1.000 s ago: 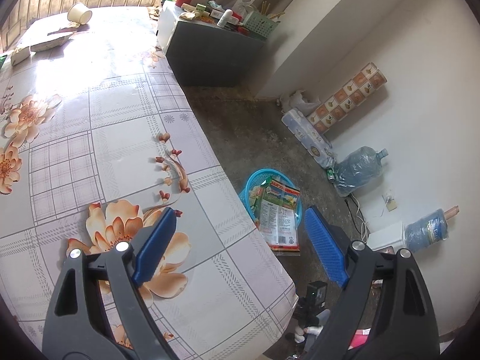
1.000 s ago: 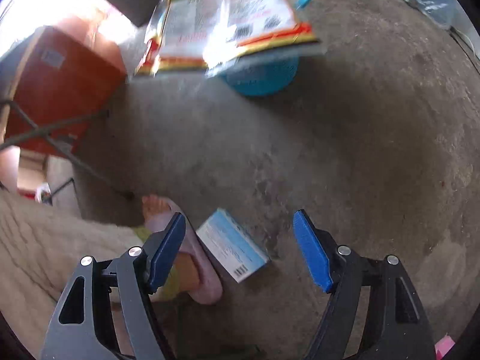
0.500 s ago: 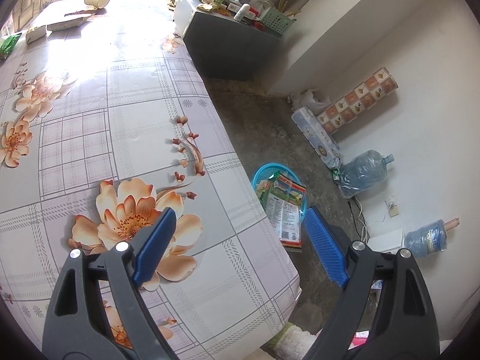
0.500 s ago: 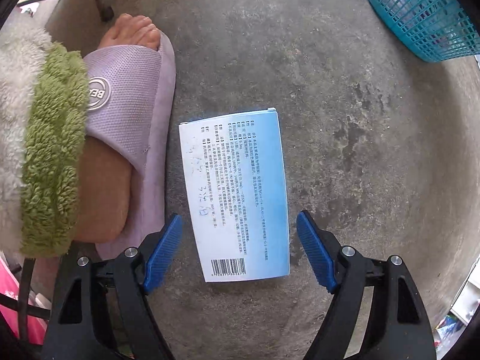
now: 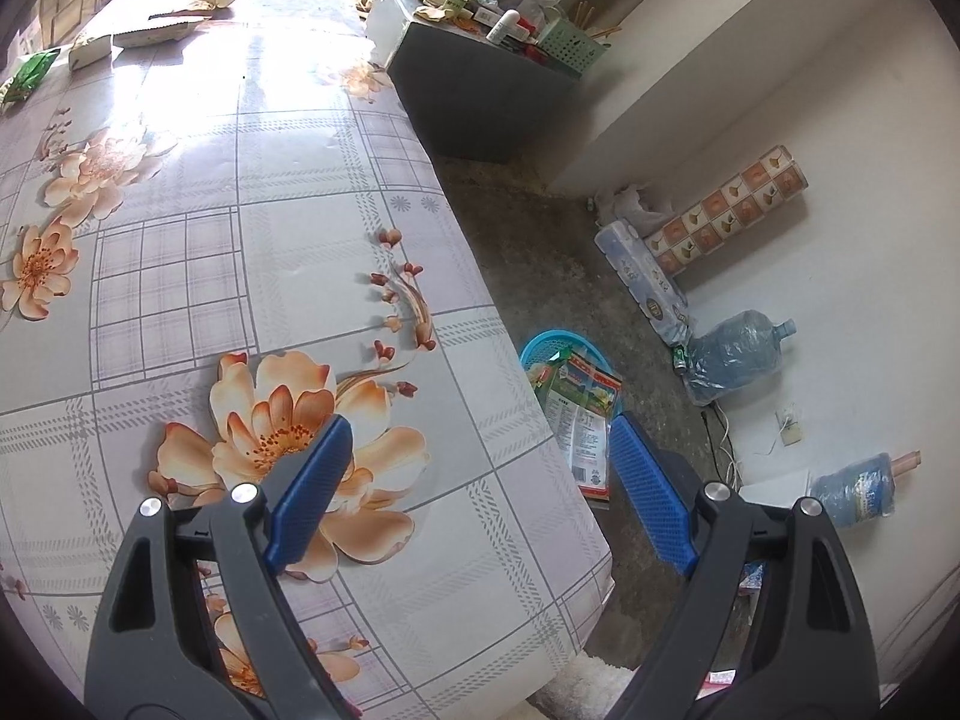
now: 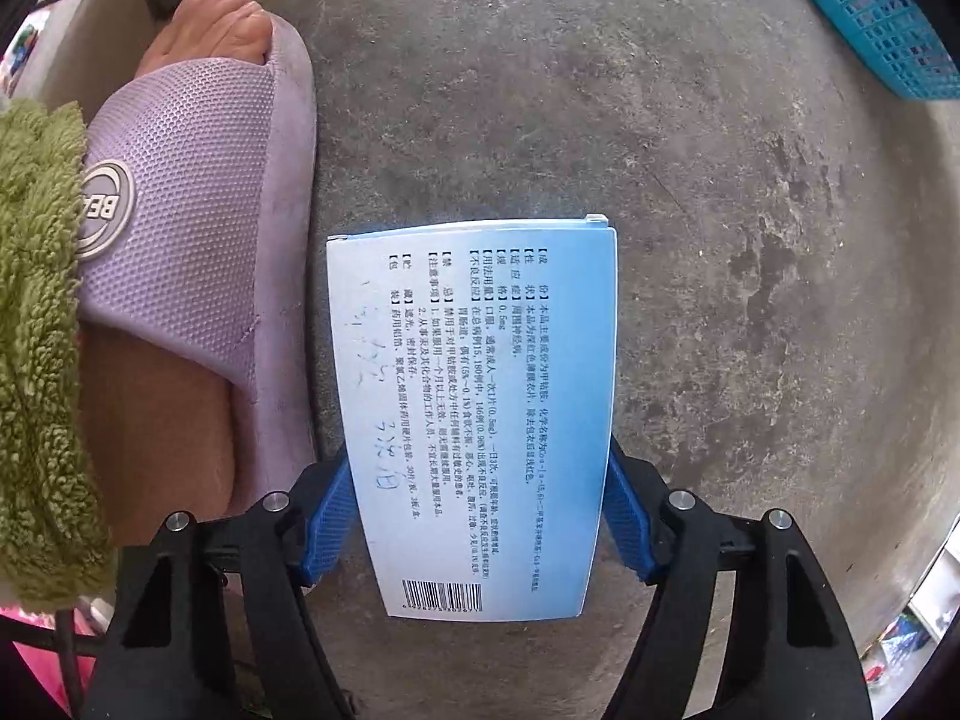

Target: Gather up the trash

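Blue box (image 6: 474, 414) lies between right gripper (image 6: 474, 510) pads (both touching).

Left gripper (image 5: 474, 474) at the frame's bottom, jaws spread wide and empty. Right gripper (image 6: 474, 510) points straight down — jaws just closing around a box (image 6: 480, 420).

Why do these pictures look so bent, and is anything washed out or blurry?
Both views are fisheye, so edges curve and corners go black. Left wrist view: sunlight glares white on the far table. Right wrist view: even light, the box and its print sharp, floor crisp.
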Demonstrator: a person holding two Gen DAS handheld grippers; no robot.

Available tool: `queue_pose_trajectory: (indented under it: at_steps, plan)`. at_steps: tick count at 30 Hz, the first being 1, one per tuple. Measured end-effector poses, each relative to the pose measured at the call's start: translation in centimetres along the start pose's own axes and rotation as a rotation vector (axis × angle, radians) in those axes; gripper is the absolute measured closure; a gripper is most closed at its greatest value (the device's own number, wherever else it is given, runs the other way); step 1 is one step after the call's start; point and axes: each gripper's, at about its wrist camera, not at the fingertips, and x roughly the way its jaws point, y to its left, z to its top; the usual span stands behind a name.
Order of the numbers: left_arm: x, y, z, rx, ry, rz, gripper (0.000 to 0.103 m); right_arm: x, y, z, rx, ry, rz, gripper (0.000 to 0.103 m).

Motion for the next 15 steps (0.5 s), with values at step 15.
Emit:
queue_pose_trajectory:
  at_steps: [15]
  plan:
    - [-0.6, 1.1, -0.6, -0.034, -0.024, -0.054, 0.020, -33.3, -9.4, -0.9, 0.297, -0.696, 0.115, 0.034]
